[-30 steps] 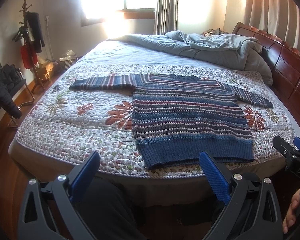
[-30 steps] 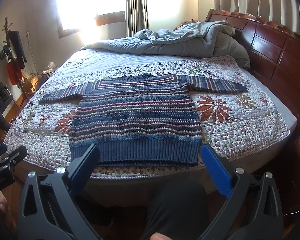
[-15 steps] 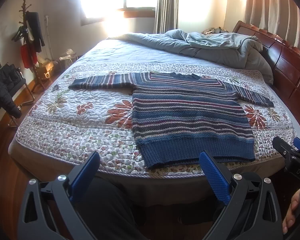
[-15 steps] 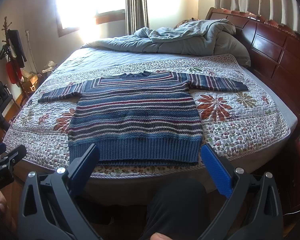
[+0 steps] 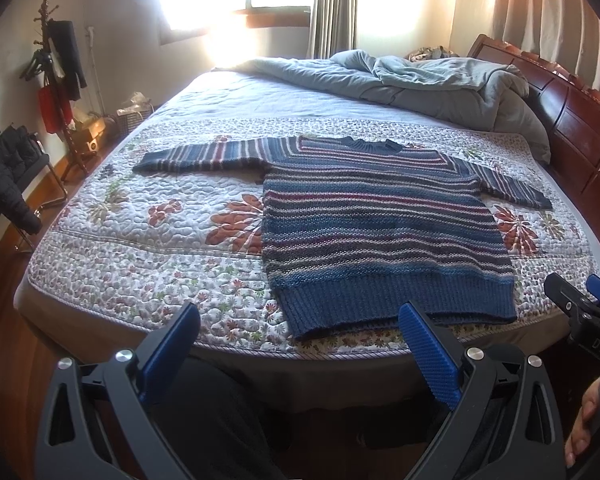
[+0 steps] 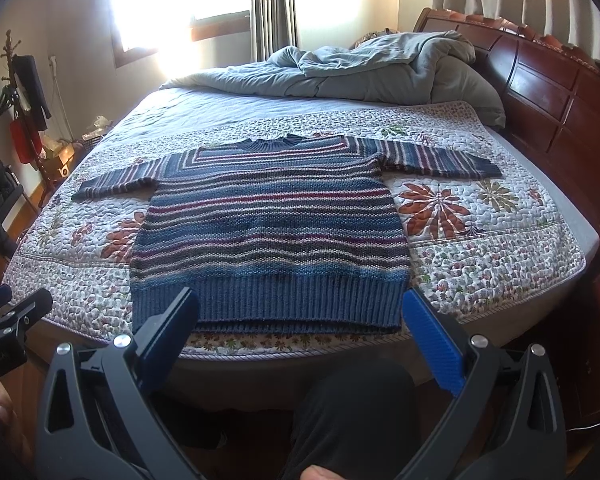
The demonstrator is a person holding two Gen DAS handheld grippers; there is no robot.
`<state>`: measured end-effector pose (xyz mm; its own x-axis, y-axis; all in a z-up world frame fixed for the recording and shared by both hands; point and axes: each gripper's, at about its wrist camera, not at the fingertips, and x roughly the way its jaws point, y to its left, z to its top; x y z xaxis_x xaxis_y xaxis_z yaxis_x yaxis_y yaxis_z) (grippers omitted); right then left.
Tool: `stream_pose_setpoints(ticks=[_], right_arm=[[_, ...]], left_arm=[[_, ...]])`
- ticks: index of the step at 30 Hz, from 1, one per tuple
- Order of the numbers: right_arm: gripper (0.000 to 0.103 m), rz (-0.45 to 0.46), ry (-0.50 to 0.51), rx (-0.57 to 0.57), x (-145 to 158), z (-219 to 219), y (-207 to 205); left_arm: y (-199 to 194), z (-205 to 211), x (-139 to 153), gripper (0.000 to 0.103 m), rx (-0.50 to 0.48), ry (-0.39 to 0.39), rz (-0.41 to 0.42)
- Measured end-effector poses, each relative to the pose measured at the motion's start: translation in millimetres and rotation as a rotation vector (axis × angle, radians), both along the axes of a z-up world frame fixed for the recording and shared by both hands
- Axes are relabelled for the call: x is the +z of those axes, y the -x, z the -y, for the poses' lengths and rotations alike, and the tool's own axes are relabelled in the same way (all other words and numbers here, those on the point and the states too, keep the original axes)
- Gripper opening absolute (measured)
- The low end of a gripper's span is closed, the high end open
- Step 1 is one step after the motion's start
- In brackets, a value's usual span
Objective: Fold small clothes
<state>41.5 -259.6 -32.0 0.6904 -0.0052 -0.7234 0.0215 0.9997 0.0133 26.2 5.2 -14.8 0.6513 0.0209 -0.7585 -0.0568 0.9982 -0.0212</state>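
Observation:
A blue striped knit sweater [image 5: 380,232] lies flat on the floral quilt [image 5: 160,240], sleeves spread out, hem toward me. It also shows in the right wrist view [image 6: 268,232]. My left gripper [image 5: 300,344] is open and empty, held off the bed's near edge, below the hem's left part. My right gripper [image 6: 300,332] is open and empty, in front of the hem's middle. The right gripper also shows at the right edge of the left wrist view [image 5: 584,312], and the left gripper shows at the left edge of the right wrist view [image 6: 8,320].
A crumpled grey duvet [image 5: 420,88] lies at the bed's far end. A dark wooden headboard [image 6: 548,92] runs along the right. A coat rack [image 5: 56,80] and a chair with a black jacket [image 5: 4,176] stand at the left. My legs are below the grippers.
Both grippers have moved a little closer to the bed; the sweater looks slightly larger and lower in both views. The sweater itself has not moved.

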Motion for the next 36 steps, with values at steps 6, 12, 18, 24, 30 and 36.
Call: stream_pose_setpoints(ticks=[6, 12, 18, 24, 30, 36], right_arm=[[0.100, -0.052, -0.094, 0.039, -14, 25, -38], [0.100, 0.013, -0.304, -0.031, -29, 132, -109], [0.100, -0.118, -0.554, -0.216, -81, 284, -211], [0.087, -0.056, -0.741, -0.430, -118, 425, -273], [0.055, -0.027, -0.878, -0.484, -150, 503, -322], [0.041, -0.042, -0.900, -0.575, -177, 541, -355]], left_arm=[[-31, 7, -20, 0.099, -0.070, 0.018, -0.029], [-82, 24, -46, 0.099, -0.242, 0.183, -0.009], [-145, 69, -74, 0.099, -0.321, 0.183, -0.035], [-200, 98, -102, 0.099, -0.379, 0.332, -0.171], [-249, 139, -111, 0.099, -0.441, 0.333, -0.112], [-321, 163, -110, 0.099, -0.446, 0.438, -0.094]])
